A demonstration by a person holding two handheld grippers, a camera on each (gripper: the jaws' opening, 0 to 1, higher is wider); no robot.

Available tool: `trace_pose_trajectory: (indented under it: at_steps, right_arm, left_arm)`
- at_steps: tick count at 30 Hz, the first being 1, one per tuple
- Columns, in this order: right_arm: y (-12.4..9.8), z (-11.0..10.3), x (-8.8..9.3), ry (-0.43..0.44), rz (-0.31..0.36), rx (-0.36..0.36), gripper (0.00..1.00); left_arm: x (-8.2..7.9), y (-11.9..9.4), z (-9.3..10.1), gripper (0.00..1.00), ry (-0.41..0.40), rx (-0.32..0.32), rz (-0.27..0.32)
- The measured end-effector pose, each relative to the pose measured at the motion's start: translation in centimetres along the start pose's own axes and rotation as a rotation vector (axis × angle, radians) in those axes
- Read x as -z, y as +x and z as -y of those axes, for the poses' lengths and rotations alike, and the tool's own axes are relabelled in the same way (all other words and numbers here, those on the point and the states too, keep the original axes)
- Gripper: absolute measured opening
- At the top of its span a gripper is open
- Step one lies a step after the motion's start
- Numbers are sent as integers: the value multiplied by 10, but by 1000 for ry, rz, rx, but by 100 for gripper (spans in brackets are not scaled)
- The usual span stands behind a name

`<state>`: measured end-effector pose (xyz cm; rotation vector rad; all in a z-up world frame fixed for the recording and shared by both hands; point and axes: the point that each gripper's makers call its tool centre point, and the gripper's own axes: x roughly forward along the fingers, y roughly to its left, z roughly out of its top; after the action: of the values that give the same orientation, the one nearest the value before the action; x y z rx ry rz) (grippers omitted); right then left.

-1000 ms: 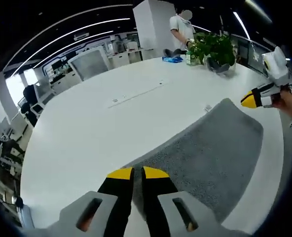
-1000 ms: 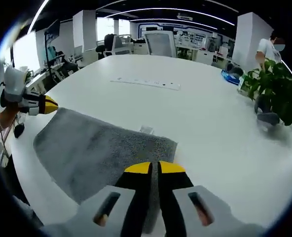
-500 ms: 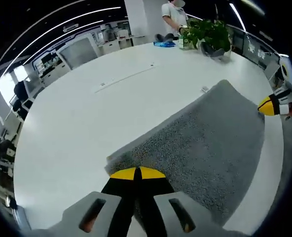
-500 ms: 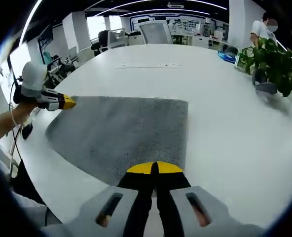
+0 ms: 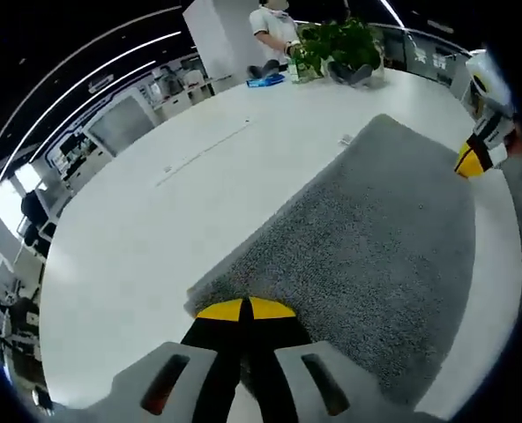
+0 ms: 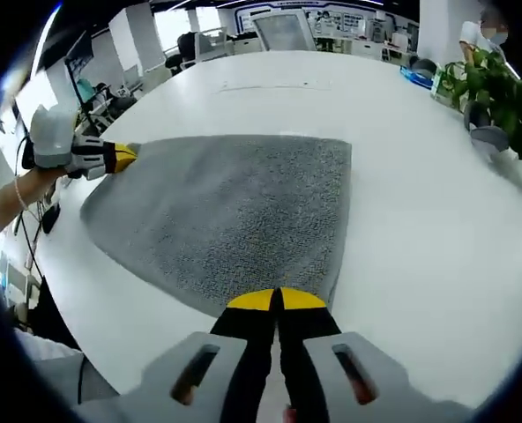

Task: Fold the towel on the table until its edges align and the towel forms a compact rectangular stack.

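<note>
Left gripper view: a grey towel [image 5: 367,238] lies spread on a white table [image 5: 146,220], pinched at two corners.
Both the left gripper [image 5: 243,310] and the right gripper [image 6: 277,300] have their jaws closed on the towel's near edge, so the first fold appears to be in hand; the next move calls for carrying both corners across evenly to the far edge. A potted plant [image 6: 499,88] and a blue item [image 5: 264,81] sit well clear of the fold.
</note>
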<state>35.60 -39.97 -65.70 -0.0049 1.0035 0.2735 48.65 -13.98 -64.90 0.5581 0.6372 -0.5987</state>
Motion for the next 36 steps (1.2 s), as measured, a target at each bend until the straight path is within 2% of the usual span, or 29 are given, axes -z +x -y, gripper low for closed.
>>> trace_pose_trajectory:
  at_steps: [4, 7, 12, 18, 27, 36]
  right_arm:
    - [2, 1, -1, 1, -55, -42, 0]
    - [3, 0, -1, 1, -89, -56, 0]
    - [2, -2, 1, -48, -99, -39, 0]
    - [3, -2, 1, -105, -113, -11, 0]
    - [6, 1, -5, -156, -95, 13, 0]
    - [9, 5, -9, -150, -130, -17, 0]
  left_arm:
    - [-1, 2, 0, 1, 3, 7, 7]
    - [-2, 3, 1, 1, 20, 2, -21]
    - [-1, 3, 2, 1, 49, 5, -50]
    - [0, 1, 3, 1, 39, 27, -56]
    - [6, -7, 11, 1, 61, 32, -87]
    - [17, -22, 21, 1, 67, 41, -109]
